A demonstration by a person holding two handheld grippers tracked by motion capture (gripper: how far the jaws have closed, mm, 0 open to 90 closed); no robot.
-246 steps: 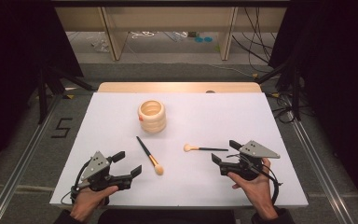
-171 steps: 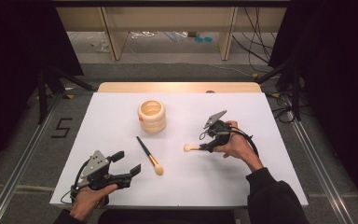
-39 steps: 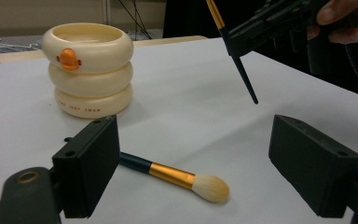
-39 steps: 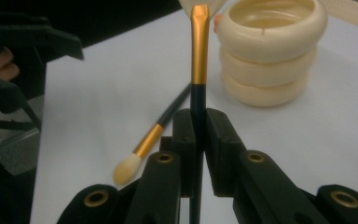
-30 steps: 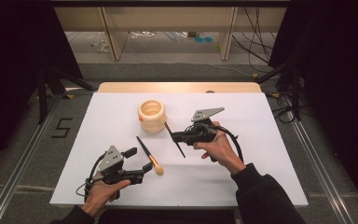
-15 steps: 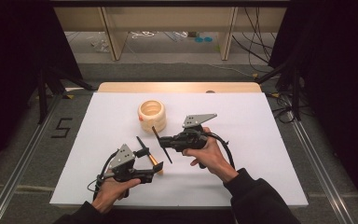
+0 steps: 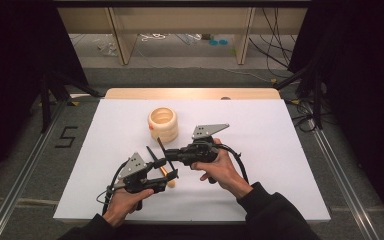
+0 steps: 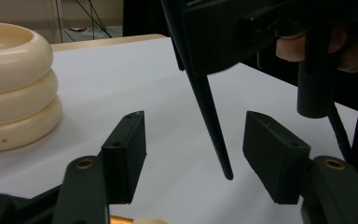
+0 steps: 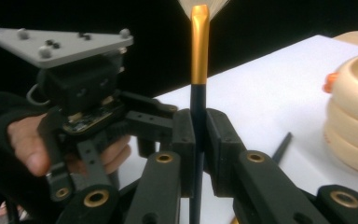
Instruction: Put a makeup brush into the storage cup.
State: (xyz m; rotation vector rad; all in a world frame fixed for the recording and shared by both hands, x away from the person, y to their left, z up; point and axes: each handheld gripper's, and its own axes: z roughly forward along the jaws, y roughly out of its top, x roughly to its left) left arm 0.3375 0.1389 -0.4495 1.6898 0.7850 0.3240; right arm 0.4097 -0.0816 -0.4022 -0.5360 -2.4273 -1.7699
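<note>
Brushes like our slim black-handled makeup brush with gold ferrule (image 9: 199, 56) are light, stiff, slippery; right tool (image 9: 199, 135) clenches its handle, left tool (image 8: 193, 154) gapes around its tip, closing.

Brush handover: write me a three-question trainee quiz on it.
1. True or false: the right gripper is shut on the brush.
2. The brush's handle tip is: A) inside the holder; B) between the left gripper's open jaws; C) flat on the table.
3. In the right gripper view, which end of the brush stands above the jaws?

Key: 1 true. 2 B; those jaws have just been closing, with the handle between them but not yet touched. 3 the bristles.
</note>
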